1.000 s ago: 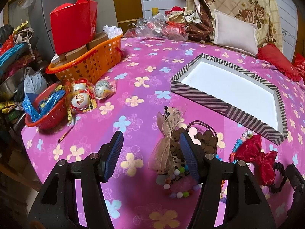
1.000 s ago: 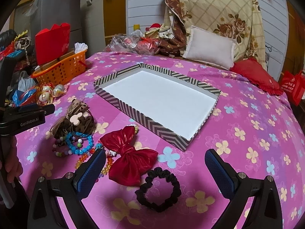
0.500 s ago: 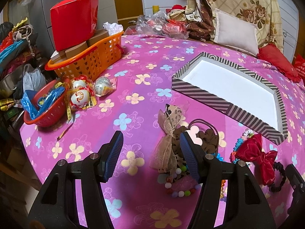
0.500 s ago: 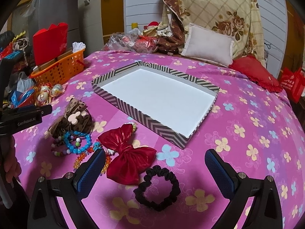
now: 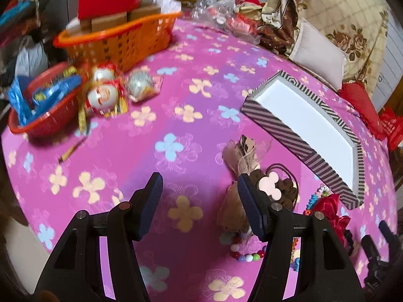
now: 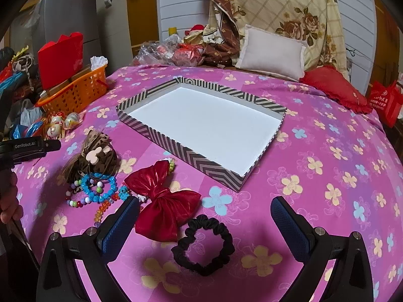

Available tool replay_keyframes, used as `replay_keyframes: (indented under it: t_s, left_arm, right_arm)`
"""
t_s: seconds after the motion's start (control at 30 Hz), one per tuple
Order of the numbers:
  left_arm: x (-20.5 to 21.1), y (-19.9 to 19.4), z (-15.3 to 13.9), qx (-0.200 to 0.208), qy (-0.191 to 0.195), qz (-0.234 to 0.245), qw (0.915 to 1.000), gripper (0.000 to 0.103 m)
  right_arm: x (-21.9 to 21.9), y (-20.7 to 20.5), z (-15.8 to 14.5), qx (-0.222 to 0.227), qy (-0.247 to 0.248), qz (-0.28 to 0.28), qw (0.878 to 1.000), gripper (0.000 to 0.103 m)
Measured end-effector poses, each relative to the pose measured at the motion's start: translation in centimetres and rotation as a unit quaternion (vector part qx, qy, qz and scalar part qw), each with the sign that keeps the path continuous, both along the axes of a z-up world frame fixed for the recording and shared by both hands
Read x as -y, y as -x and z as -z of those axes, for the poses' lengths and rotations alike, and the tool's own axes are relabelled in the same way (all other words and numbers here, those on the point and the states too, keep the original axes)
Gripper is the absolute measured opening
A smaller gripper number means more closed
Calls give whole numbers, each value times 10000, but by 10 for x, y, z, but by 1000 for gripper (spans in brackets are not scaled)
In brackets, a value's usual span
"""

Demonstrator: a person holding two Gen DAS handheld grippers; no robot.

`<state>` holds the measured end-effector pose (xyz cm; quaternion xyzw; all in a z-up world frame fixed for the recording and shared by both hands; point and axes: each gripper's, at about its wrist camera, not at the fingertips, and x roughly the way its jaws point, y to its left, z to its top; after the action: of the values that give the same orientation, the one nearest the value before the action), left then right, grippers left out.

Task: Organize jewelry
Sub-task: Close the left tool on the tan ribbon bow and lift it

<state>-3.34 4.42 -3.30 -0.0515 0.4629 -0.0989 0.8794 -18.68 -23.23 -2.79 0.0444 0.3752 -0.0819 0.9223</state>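
Note:
A striped, white-lined tray [image 6: 176,146] lies empty mid-table; it also shows in the left wrist view [image 5: 284,130]. In front of it lie a red bow [image 6: 163,201], a black scrunchie [image 6: 204,244], blue and coloured bead bracelets [image 6: 98,188] and a brown leopard bow with a pink mouse clip [image 6: 95,156]. My right gripper [image 6: 205,224] is open, low over the scrunchie and bow. My left gripper [image 5: 200,201] is open and empty; its right finger is beside the brown bow [image 5: 241,158].
An orange basket [image 5: 118,40] with boxes and a red bag, a red basket [image 5: 42,115] and wrapped ornaments [image 5: 105,95] sit at the far left. Pillows [image 6: 272,52] and plastic bags line the back. The table's near-left edge [image 5: 15,176] drops off.
The left gripper has moved forward and swung left, toward the baskets. The right gripper has edged forward and lower over the scrunchie. Both stay open.

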Motion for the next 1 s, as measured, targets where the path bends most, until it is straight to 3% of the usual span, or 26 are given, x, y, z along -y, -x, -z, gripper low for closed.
replay_keyframes:
  t_s: [0.23,0.4,0.63,0.83,1.0]
  left_arm:
    - [9,-7,5,-191,244,132,9994,62]
    - [17,-13,15,-343,202,218,9990,65]
    - [13,-28,30,-556,202,-57,9982,65]
    - [23,-30,32,-512,100,115,9986,65]
    - [33,-37,41,-748,174,240,9968,65]
  right_arm:
    - [2,0,1,-18,-71,1,10000,103]
    - [4,-1,3,-35,-139,11,9999,103]
    - [3,-2,6,-84,-148,-14,9999,103]
    - [5,-4,9,-129,-188,-21,9997,103]
    - [5,-5,12,-177,-202,-30,9996,103]
